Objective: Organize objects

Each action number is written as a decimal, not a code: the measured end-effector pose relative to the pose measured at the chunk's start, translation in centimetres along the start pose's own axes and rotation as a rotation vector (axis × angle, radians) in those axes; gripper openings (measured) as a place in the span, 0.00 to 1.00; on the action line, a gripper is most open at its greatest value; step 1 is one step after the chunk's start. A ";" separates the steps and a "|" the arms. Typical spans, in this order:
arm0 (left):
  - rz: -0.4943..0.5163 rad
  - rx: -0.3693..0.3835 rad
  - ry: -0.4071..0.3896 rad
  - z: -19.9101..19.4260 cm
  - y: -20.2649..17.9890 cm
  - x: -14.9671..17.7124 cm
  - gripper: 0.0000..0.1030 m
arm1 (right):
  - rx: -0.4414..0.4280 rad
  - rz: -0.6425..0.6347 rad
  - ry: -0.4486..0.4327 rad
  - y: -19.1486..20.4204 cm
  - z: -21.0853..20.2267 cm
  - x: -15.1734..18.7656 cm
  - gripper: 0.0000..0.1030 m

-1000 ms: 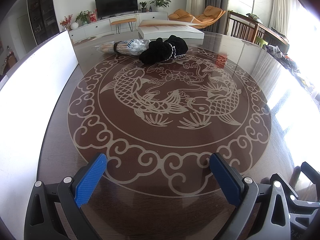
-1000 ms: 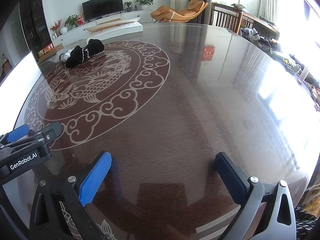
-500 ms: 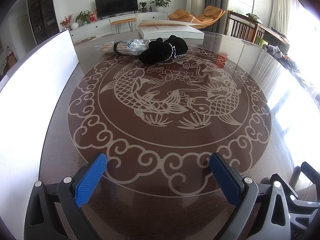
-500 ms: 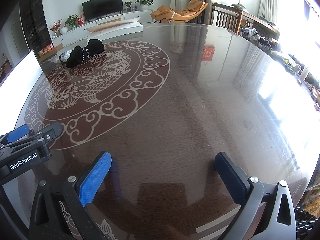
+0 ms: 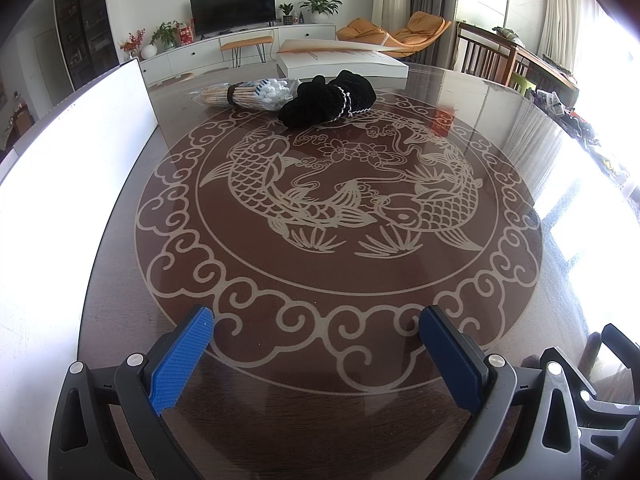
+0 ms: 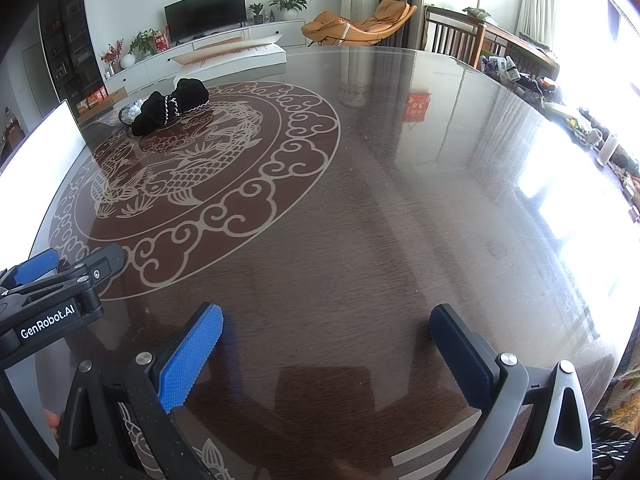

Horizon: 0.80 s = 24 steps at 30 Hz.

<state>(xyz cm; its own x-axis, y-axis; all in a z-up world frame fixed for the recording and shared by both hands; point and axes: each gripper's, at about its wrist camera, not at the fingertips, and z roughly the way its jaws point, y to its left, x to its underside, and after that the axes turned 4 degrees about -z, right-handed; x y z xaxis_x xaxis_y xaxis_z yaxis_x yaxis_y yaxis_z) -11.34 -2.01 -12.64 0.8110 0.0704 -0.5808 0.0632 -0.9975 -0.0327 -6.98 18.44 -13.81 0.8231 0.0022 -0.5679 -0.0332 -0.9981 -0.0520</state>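
Round table (image 5: pixel 520 152), both grippers spread wide and empty at its near edge.

At the far side lies a black cloth bundle (image 5: pixel 328 98), soft and light, best pinched at its bulky middle; touching behind it, a crinkly, slippery bag of sticks (image 5: pixel 244 94). Left gripper (image 5: pixel 316 356); right gripper (image 6: pixel 326 354).

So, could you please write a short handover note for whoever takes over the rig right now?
Left hand-held gripper: open, holding nothing, low over the near edge of the table.
Right hand-held gripper: open, holding nothing, over bare wood to the right of the fish pattern.
Things: the black knitted item lies at the far rim of the pattern; the plastic bag of sticks and cotton lies just left of it, touching or nearly so. A flat white box sits behind them.
Done: nothing visibly sorted yet.
Left: reach across, pick up both items and put them in place.
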 end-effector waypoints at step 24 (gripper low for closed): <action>0.125 0.079 0.043 -1.6 1.8 2.1 1.00 | -0.001 0.000 -0.001 0.0 0.0 0.0 1.00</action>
<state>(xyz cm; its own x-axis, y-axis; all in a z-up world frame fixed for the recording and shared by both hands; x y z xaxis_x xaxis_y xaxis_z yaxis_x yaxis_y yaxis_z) -8.62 -3.69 -12.60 0.8339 -0.0558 -0.5491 -0.0848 -0.9960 -0.0274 -6.94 18.43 -13.82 0.8228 0.0020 -0.5683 -0.0328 -0.9982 -0.0511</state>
